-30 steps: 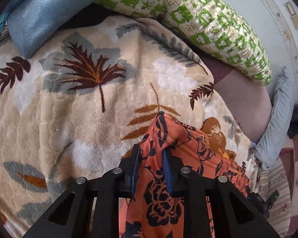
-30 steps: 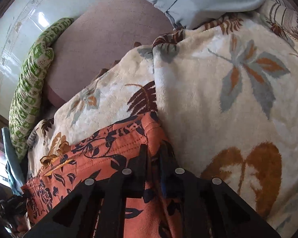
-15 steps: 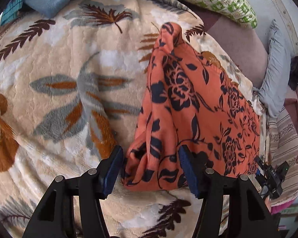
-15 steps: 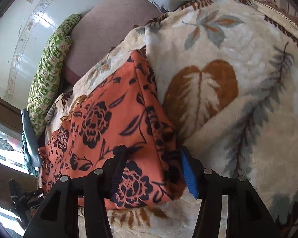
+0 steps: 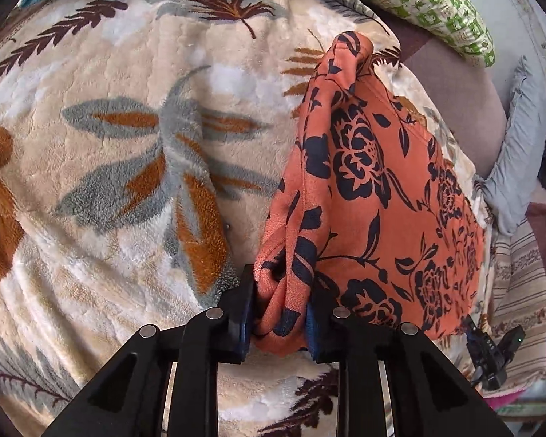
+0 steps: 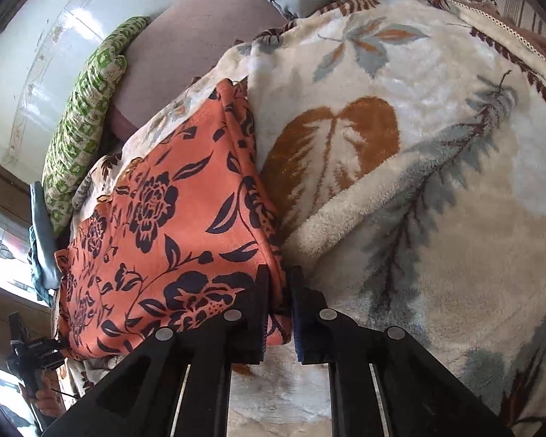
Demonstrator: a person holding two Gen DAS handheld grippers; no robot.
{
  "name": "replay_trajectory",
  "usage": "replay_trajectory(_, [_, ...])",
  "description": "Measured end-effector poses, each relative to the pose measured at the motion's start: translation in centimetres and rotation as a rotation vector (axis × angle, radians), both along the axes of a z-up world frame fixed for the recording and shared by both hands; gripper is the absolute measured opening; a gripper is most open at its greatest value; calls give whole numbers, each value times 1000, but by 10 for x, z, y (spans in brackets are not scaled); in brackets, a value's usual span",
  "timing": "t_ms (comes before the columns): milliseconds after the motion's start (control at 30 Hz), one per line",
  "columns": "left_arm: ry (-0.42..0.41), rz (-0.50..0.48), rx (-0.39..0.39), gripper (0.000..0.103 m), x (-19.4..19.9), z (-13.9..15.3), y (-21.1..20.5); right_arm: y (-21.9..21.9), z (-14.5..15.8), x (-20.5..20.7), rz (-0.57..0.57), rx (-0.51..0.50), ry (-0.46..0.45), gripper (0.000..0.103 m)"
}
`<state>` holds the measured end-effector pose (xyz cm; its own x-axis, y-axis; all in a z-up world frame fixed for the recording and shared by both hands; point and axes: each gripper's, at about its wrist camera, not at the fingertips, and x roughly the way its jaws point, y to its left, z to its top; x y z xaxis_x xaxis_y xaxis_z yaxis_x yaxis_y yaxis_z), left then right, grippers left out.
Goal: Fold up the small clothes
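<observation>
Nearest the left wrist camera: left gripper (image 5: pixel 278 313) clenched on a bunched near corner of the orange floral garment (image 5: pixel 375 189), cloth wadded thick between the pads. Likewise on the other side: right gripper (image 6: pixel 277 309) clamped tight on the garment's (image 6: pixel 171 225) near right edge, only a thin layer pinched. Beyond the fingers, garment spread on the leaf-patterned fleece blanket (image 5: pixel 127 153), far end rising to a puckered peak in the left view, right border lying against a raised roll of blanket (image 6: pixel 345 211) in the right view.

Probably the start of a fold of the near hem toward the far end. Best done by lifting both corners level and together, with slight outward tension to flatten the sag between them. Worth carrying the edge straight over and matching it to the far edge before letting go. Worth watching the left wad: likely an uneven corner unless smoothed.

Farther off, a green patterned pillow (image 5: pixel 436 3) and a grey-blue cushion (image 5: pixel 520 153), well apart from the work.
</observation>
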<state>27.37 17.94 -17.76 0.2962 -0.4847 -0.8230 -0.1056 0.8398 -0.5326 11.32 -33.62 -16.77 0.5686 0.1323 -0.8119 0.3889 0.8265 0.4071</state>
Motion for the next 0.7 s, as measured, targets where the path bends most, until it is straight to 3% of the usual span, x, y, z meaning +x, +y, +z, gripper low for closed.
replay_trajectory(67, [-33,-8,-66,23,-1,5,10,7,23,2,-4,-69,-38,16])
replay_trajectory(167, [-83,-19,-37,29,5,14,11,31,61,21,51,-82,-129,24])
replay_trajectory(233, [-120,-18,0,36,7,18,4,66,80,50,149,-71,-152,46])
replay_trajectory(300, [-148,-21,17,43,3,20,1,115,94,85,279,-51,-167,50])
replay_trajectory(367, [-156,-21,21,43,-1,19,2,170,102,121,402,-6,-174,51])
replay_trajectory(533, [-154,-25,47,43,1,10,2,297,89,210,629,124,-149,53])
replay_trajectory(600, [-131,-29,26,43,9,3,2,339,76,236,698,119,-108,53])
replay_trajectory(700, [-107,-32,-10,43,15,-3,6,386,61,258,790,29,-66,54])
